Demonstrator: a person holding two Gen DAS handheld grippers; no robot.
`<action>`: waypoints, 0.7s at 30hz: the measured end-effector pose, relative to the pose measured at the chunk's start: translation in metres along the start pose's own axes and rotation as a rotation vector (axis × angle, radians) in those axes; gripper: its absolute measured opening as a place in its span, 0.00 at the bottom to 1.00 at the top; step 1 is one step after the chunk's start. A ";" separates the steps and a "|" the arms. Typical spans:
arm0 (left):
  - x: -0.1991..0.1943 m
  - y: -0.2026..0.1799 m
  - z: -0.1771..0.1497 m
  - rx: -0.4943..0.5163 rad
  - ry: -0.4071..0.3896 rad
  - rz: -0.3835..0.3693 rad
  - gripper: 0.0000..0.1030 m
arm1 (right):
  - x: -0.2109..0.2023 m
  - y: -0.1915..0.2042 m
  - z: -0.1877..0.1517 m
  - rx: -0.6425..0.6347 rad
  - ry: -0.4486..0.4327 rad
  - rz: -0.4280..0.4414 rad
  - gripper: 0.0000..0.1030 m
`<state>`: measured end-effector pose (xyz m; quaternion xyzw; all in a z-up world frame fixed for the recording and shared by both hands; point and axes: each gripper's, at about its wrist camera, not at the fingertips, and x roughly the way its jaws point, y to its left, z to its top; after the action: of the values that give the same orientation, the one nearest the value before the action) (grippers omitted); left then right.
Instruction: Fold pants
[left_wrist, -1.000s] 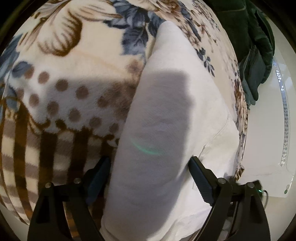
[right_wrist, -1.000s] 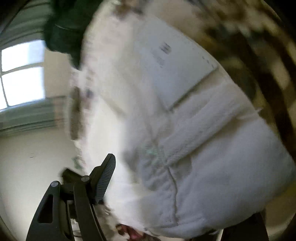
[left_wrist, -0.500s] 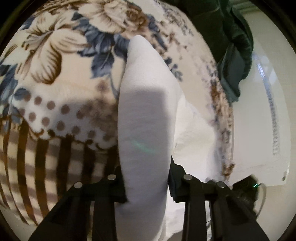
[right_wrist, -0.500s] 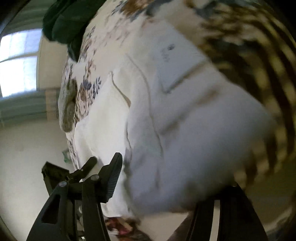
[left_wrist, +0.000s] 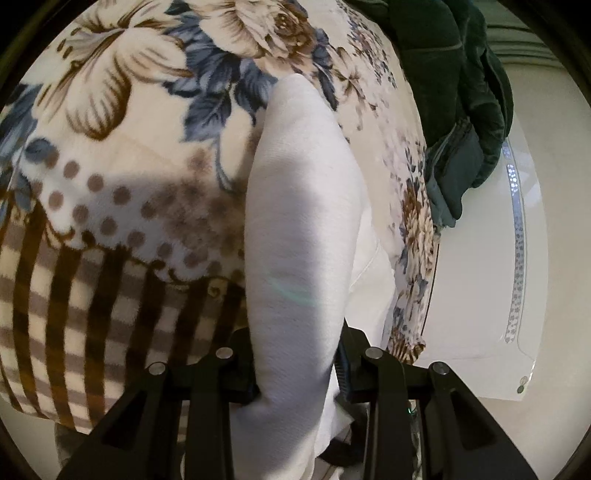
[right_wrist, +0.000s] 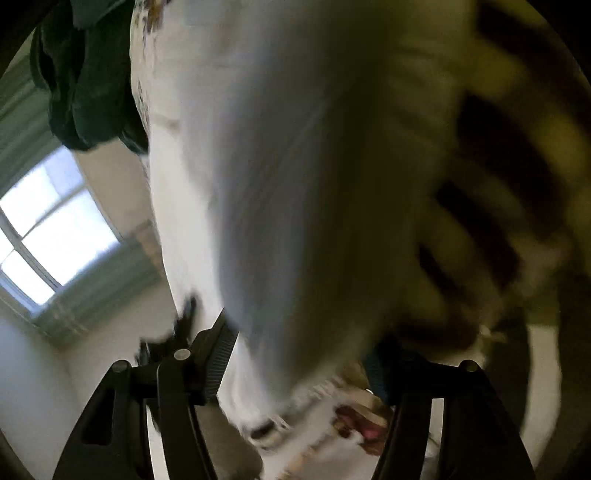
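One patterned blanket (left_wrist: 122, 192), printed with flowers, dots and brown stripes, fills most of the left wrist view and serves as the reference surface; its right edge drops beside a pale, glossy panel (left_wrist: 480, 295), and its lower edge ends above a strip of light floor. One pair of white pants (left_wrist: 303, 206) lies on the blanket, gathered into a long ridge running from the blanket's flowered part toward its striped lower edge, with a flatter layer spread to the ridge's right. One dark green garment (left_wrist: 454, 85) is heaped at the blanket's far right corner, apart from the pants. The left gripper (left_wrist: 297, 373) is clamped on the near end of the pants ridge, both pads pressed into the cloth; a second earlier its jaws stood wide on either side of a broader, flatter fold. In the blurred right wrist view, the right gripper (right_wrist: 299, 365) straddles a thick bundle of the pants (right_wrist: 295, 184) off the blanket's striped edge; its jaws are opening, the left pad touching cloth, the right contact unclear. A bright window (right_wrist: 48, 236) appears behind.
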<state>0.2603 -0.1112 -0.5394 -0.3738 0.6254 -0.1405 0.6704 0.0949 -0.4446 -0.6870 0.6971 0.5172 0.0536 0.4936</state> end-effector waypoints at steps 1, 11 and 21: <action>0.000 0.000 0.000 0.003 0.005 0.001 0.27 | 0.004 -0.001 0.004 0.017 -0.023 0.024 0.66; 0.012 0.006 0.009 0.047 0.013 0.046 0.29 | -0.004 0.050 -0.018 -0.158 -0.172 -0.023 0.67; 0.027 0.002 0.005 0.122 0.001 0.081 0.29 | 0.015 0.060 -0.023 -0.161 -0.287 -0.126 0.29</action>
<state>0.2694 -0.1260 -0.5615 -0.3065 0.6306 -0.1512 0.6969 0.1287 -0.4176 -0.6370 0.6221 0.4781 -0.0362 0.6190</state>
